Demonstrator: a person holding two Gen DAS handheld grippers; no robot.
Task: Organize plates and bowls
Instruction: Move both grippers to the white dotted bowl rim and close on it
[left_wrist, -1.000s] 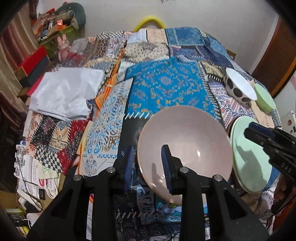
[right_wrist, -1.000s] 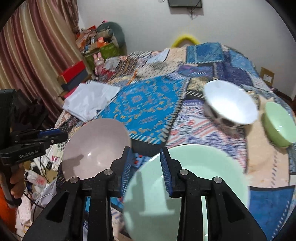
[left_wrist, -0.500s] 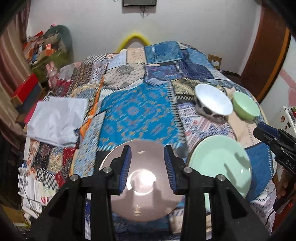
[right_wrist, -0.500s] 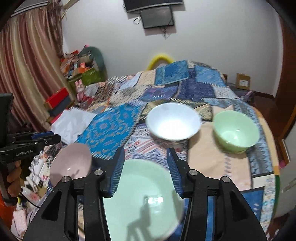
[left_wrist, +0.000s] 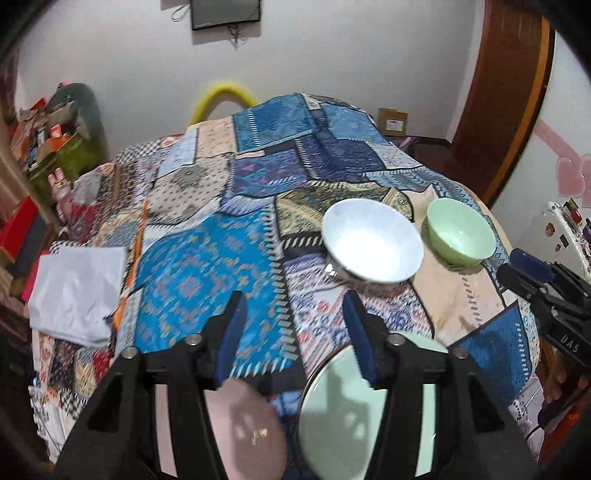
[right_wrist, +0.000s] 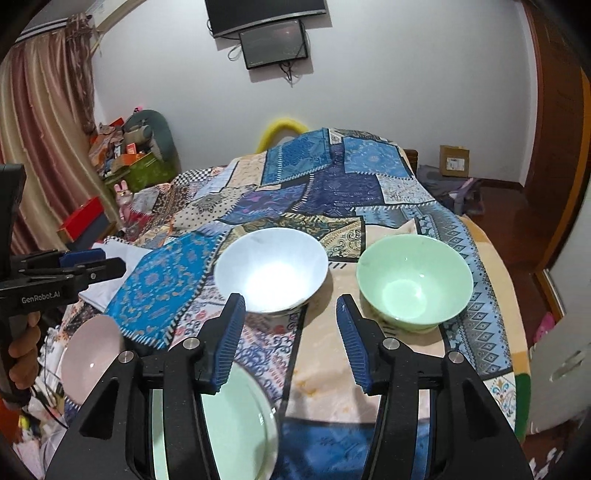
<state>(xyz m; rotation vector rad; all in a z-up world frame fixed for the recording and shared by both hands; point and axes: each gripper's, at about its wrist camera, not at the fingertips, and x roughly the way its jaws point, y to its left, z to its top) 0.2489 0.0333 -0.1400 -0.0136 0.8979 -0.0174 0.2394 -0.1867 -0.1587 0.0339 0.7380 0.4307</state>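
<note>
From the left wrist view: left gripper spread wide, empty, above pink plate and green plate on the patchwork quilt; "DAS" legible on the opposite tool. From the right wrist view: right gripper wide, empty, facing white bowl and green bowl; "GenRobot.AI" legible. Step judged: choosing a bowl; next, close on a rim for stacking.
</note>
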